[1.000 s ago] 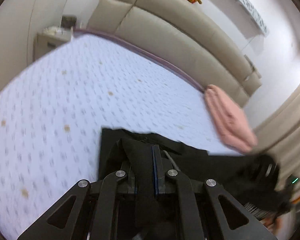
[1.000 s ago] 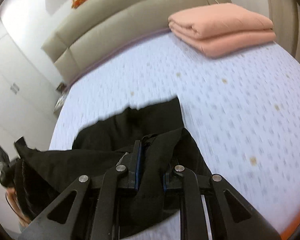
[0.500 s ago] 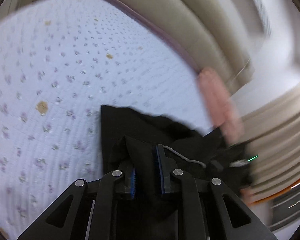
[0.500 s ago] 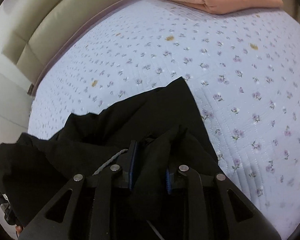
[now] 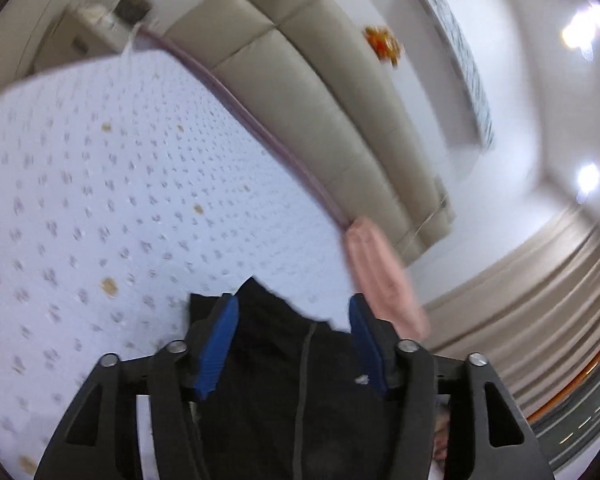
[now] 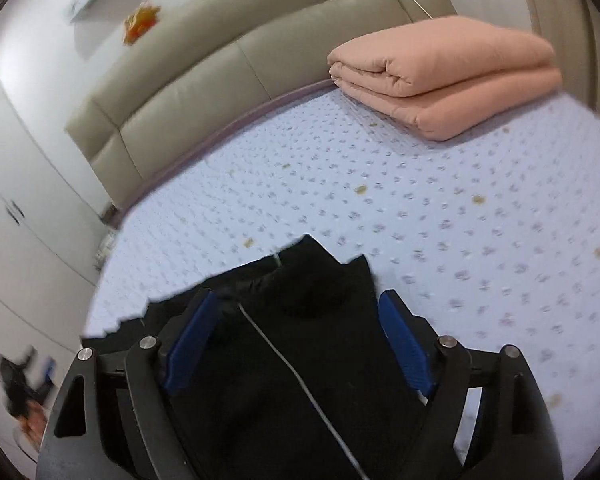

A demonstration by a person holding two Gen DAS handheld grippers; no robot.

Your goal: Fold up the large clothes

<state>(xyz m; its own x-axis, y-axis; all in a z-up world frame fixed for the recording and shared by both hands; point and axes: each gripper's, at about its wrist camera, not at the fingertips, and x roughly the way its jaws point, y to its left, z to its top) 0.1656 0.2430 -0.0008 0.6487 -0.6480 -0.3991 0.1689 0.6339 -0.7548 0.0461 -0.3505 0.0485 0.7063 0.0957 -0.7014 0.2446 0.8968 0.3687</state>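
A black garment (image 5: pixel 284 380) lies on the floral bed sheet (image 5: pixel 100 200) under both grippers; it also shows in the right wrist view (image 6: pixel 308 344), with a thin white drawstring (image 6: pixel 284 360) across it. My left gripper (image 5: pixel 294 312) is open, its blue pads (image 5: pixel 220 340) spread on either side of the cloth. My right gripper (image 6: pixel 296 304) is open too, its blue pads (image 6: pixel 404 340) apart above the garment's edge. Neither holds the cloth.
A folded pink blanket (image 6: pixel 440 80) rests at the bed's far right, by the beige padded headboard (image 6: pixel 220 72); it also shows in the left wrist view (image 5: pixel 380 276). A nightstand (image 5: pixel 96 28) stands beyond the bed's far corner. White wardrobe doors (image 6: pixel 20 200) line the left.
Both grippers were shut on folds of the black garment; both have opened and let it go, and the cloth has dropped flat onto the bed. Both cameras have tilted upward.
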